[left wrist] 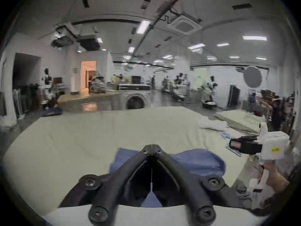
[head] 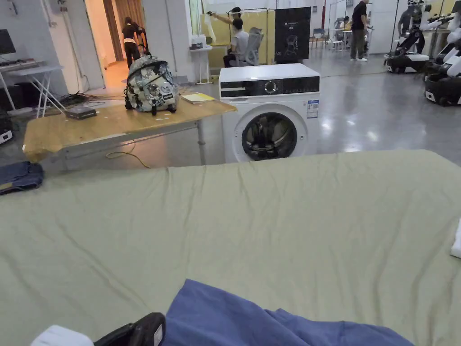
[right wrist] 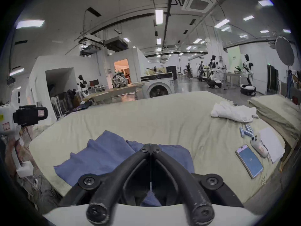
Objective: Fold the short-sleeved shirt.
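A blue short-sleeved shirt lies crumpled at the near edge of the green sheet-covered surface. In the left gripper view my left gripper is shut, its black jaws meeting above the shirt with nothing between the tips. My right gripper is likewise shut and hovers over the shirt. The left gripper pokes in at the bottom left of the head view. Each gripper view shows the other gripper at the side, the right gripper and the left gripper.
At the surface's right side lie a white garment, several small blue cylinders, a phone and white paper. Beyond stand a washing machine and a wooden table with a backpack. People move far back.
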